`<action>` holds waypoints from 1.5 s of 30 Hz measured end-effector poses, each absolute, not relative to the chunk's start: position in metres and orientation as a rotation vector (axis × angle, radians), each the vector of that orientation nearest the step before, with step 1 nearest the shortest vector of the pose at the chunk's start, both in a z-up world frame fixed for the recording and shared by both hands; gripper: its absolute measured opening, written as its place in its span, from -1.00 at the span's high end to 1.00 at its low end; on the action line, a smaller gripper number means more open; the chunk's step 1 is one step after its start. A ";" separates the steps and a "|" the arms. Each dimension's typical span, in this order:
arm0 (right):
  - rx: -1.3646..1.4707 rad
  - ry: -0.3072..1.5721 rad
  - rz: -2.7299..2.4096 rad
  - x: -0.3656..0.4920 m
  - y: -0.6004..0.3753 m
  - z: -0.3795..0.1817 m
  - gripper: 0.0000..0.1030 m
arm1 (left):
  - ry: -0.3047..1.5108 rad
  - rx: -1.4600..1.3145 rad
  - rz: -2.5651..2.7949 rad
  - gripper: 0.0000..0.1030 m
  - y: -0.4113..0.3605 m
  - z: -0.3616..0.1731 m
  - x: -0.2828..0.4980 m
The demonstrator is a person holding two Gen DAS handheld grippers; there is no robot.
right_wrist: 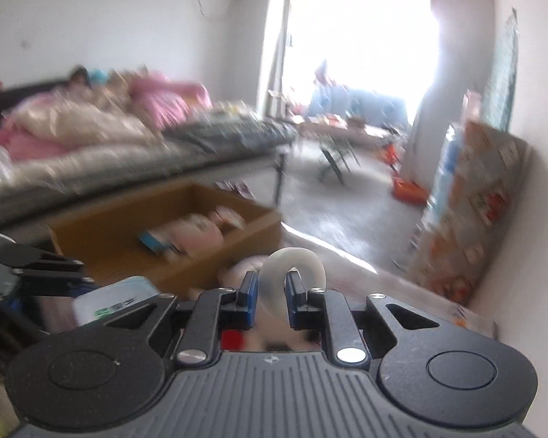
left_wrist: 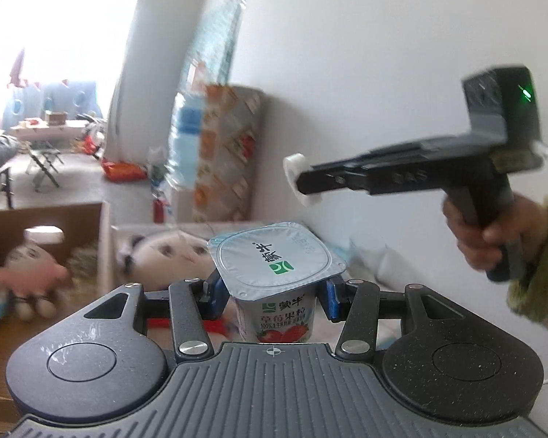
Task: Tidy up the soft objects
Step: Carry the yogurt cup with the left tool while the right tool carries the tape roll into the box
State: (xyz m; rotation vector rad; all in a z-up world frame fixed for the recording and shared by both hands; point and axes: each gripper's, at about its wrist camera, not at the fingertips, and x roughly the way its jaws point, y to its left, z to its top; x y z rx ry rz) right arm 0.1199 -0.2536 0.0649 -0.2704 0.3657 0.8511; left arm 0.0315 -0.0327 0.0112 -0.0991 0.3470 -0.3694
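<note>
While the left hand-held gripper [left_wrist: 272,290] pinched a yogurt cup [left_wrist: 277,273] upright between its blue pads, the cup hung above the desk. The right hand-held gripper [right_wrist: 270,301] was squeezed onto a white ring [right_wrist: 294,264], near the cardboard box [right_wrist: 186,233] of plush toys.

Both cams sit right behind their own hand-held gripper fingers, looking slightly down. Left faces the wall corner, right the bed [right_wrist: 91,138]; both catch the cardboard box [left_wrist: 44,219] [right_wrist: 186,241].
</note>
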 end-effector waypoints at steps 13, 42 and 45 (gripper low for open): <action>-0.226 0.280 1.176 0.121 -0.119 0.102 0.66 | 0.334 -0.124 -0.003 0.07 0.079 0.057 0.036; 0.026 0.898 1.137 0.276 0.079 -0.015 0.65 | 0.891 -0.050 0.330 -0.01 0.198 -0.041 0.192; 0.029 0.908 1.132 0.277 0.075 -0.018 0.65 | 0.874 -0.031 0.366 -0.01 0.201 -0.040 0.190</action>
